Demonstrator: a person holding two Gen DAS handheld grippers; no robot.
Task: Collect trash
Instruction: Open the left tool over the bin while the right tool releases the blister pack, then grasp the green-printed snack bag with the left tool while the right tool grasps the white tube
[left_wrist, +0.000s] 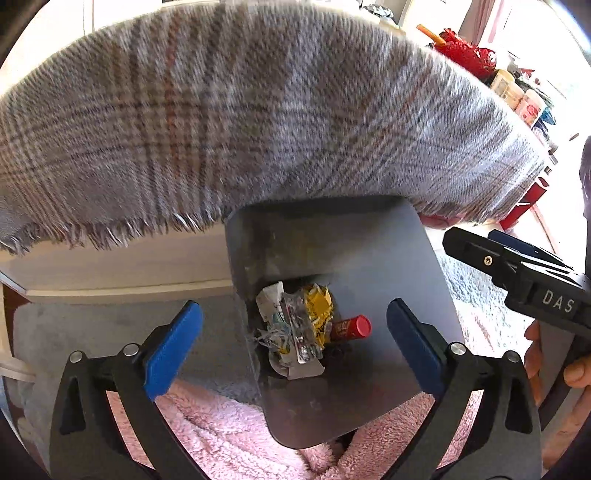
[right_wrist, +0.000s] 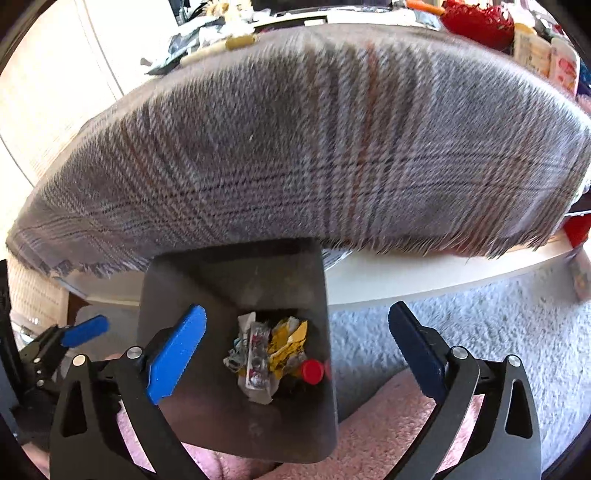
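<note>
A grey rectangular trash bin (left_wrist: 369, 258) stands on the floor below a table edge; it also shows in the right wrist view (right_wrist: 229, 280). Inside lie crumpled wrappers (left_wrist: 295, 325), one yellow (right_wrist: 286, 341), and a small red tube with a red cap (left_wrist: 352, 328), also in the right wrist view (right_wrist: 311, 371). My left gripper (left_wrist: 294, 345) is open and empty above the bin. My right gripper (right_wrist: 297, 347) is open and empty above the bin too. The right gripper shows at the right of the left wrist view (left_wrist: 517, 266); the left gripper's blue fingertip (right_wrist: 85, 330) shows at the left of the right wrist view.
A grey plaid cloth with a fringe (left_wrist: 240, 122) hangs over the table edge above the bin. Red items and bottles (left_wrist: 469, 51) crowd the table's far right. A pink fluffy fabric (left_wrist: 221, 435) lies under the grippers. Grey carpet (right_wrist: 461, 332) covers the floor.
</note>
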